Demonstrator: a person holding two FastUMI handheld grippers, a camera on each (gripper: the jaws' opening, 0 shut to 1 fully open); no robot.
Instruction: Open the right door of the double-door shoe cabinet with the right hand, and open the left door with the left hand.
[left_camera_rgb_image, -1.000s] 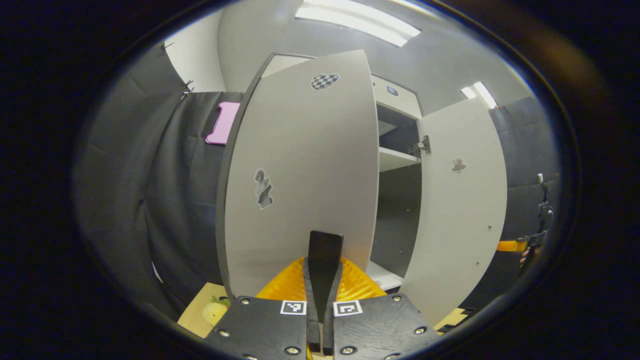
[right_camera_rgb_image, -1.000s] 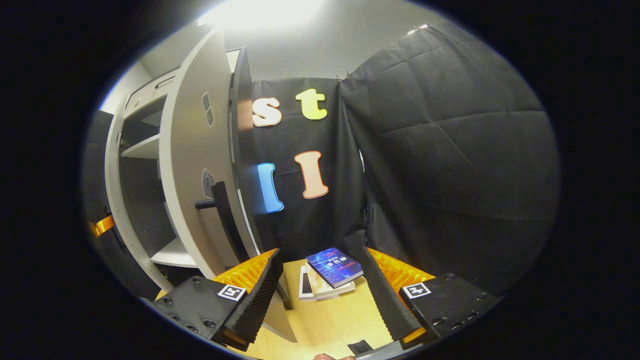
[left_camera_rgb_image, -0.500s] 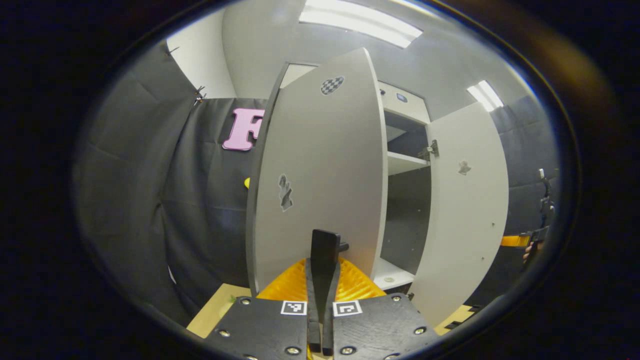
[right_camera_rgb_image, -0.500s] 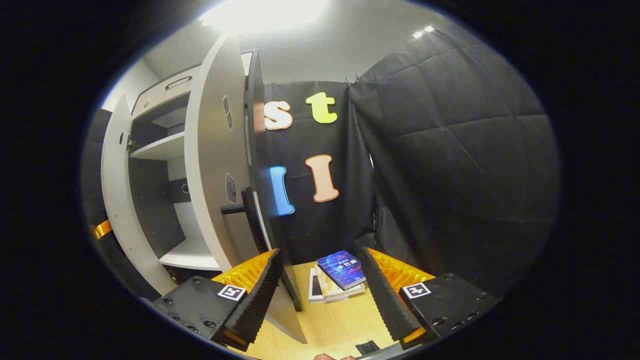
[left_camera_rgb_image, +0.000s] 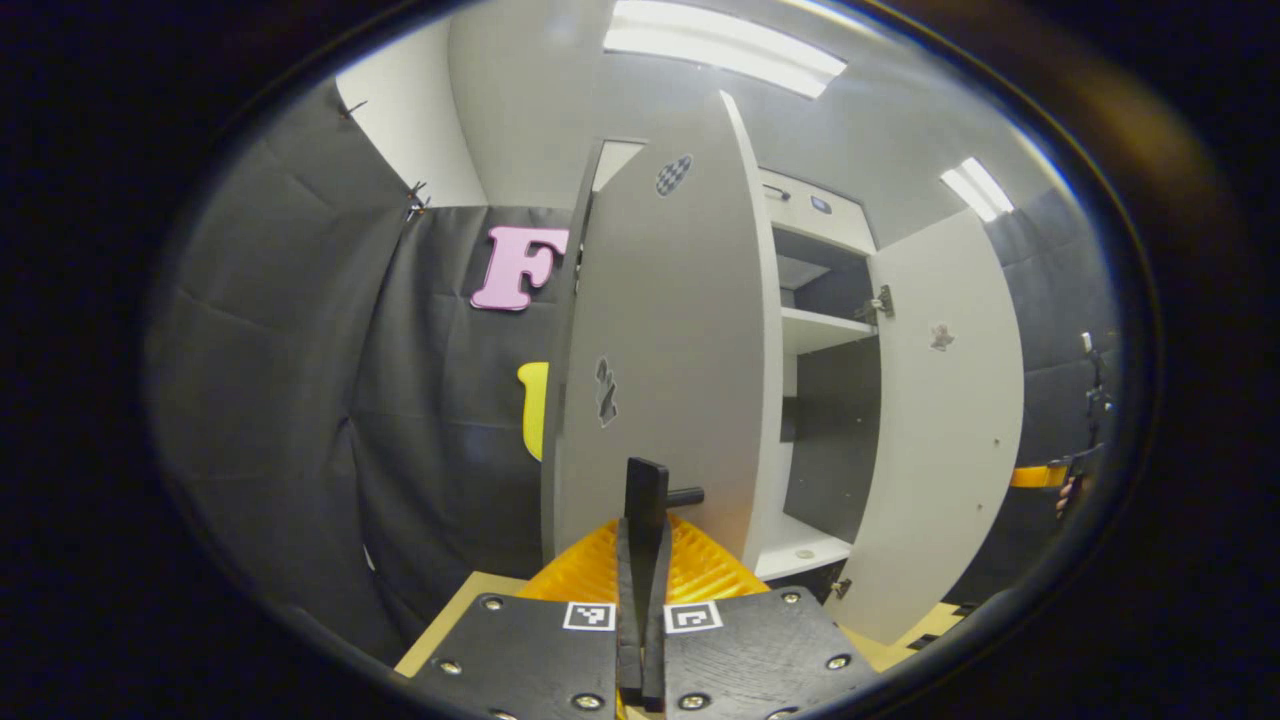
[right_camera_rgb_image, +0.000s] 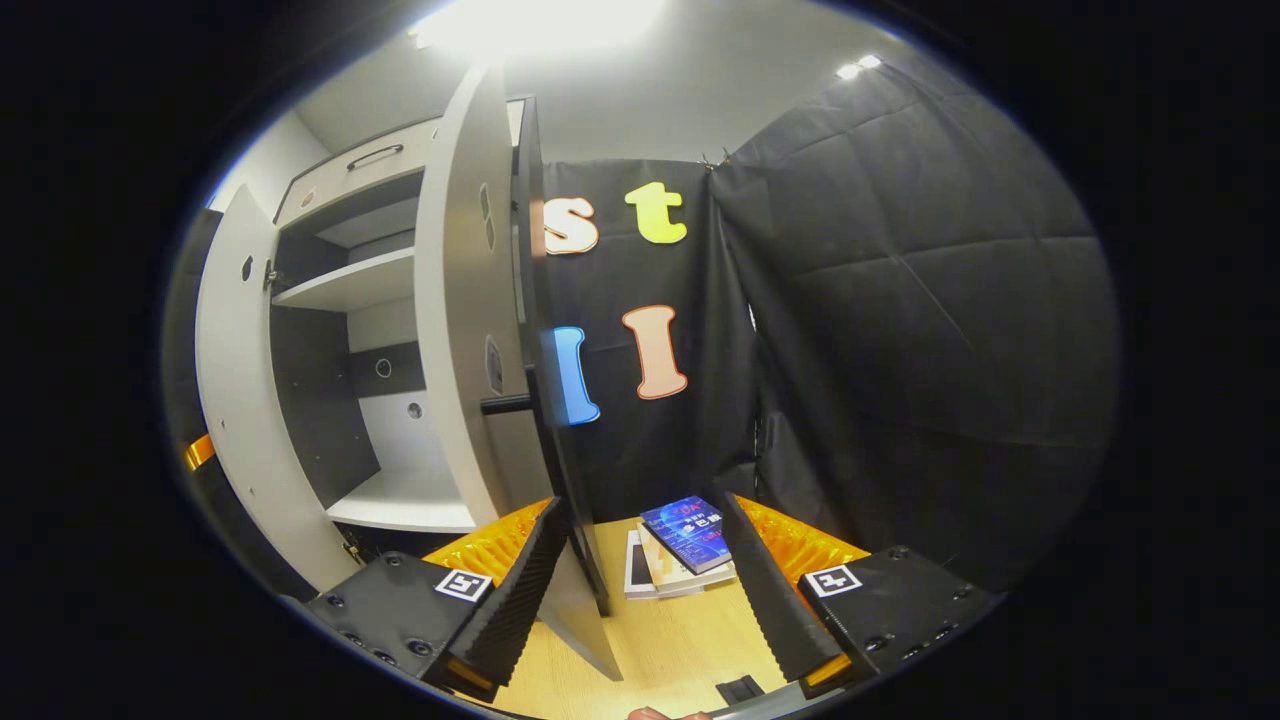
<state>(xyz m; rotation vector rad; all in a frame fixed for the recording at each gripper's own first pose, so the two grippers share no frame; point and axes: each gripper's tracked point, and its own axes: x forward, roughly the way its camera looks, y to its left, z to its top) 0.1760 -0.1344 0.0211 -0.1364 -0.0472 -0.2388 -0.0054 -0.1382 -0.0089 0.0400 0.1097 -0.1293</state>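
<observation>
In the left gripper view the left gripper (left_camera_rgb_image: 645, 520) sits at 6 o'clock, its jaws clamped tight on the dark bar handle (left_camera_rgb_image: 647, 492) of the left door (left_camera_rgb_image: 665, 340), which stands swung out. The handle's lower part is hidden between the fingers. At 3 o'clock the right door (left_camera_rgb_image: 945, 420) stands wide; between the 2 doors the shoe cabinet (left_camera_rgb_image: 815, 330) shows its shelves. A bit of the other gripper at the far 3 o'clock edge is too small to make out.

In the right gripper view the right gripper (right_camera_rgb_image: 640, 570) has its jaws spread apart, holding nothing. Books (right_camera_rgb_image: 685, 545) lie on the desk (right_camera_rgb_image: 670, 650) beyond them, partly covered by the fingers.
</observation>
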